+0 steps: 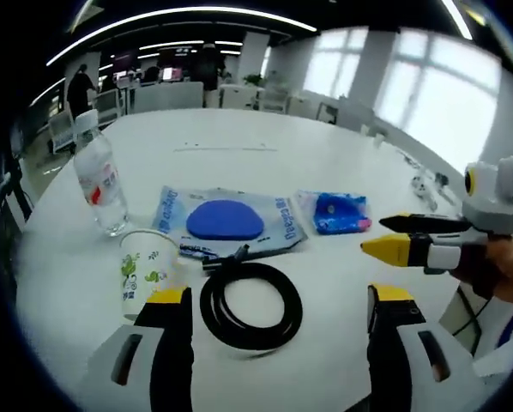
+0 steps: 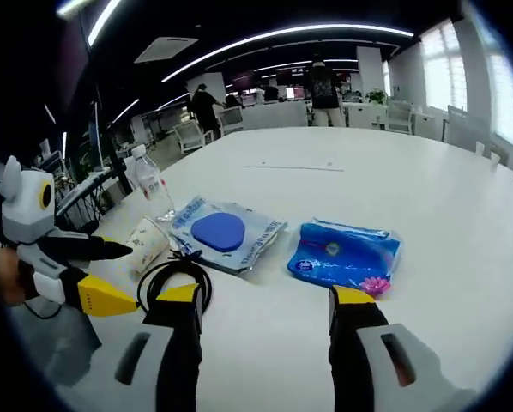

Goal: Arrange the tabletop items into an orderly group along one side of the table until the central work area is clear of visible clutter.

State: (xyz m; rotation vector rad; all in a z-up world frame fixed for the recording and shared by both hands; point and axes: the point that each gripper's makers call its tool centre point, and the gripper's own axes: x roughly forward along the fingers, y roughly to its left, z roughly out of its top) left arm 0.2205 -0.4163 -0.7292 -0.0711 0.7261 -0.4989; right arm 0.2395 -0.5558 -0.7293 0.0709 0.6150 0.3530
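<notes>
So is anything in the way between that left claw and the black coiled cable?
Nothing visible. The left gripper hovers open just short of the black coiled cable, with bare table between. The paper cup stands beside its left jaw.

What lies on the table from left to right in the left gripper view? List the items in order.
Clear plastic water bottle → white paper cup with green print → coiled black cable → small blue plastic packet with a pink corner → the other hand's yellow-tipped tongs.
</notes>
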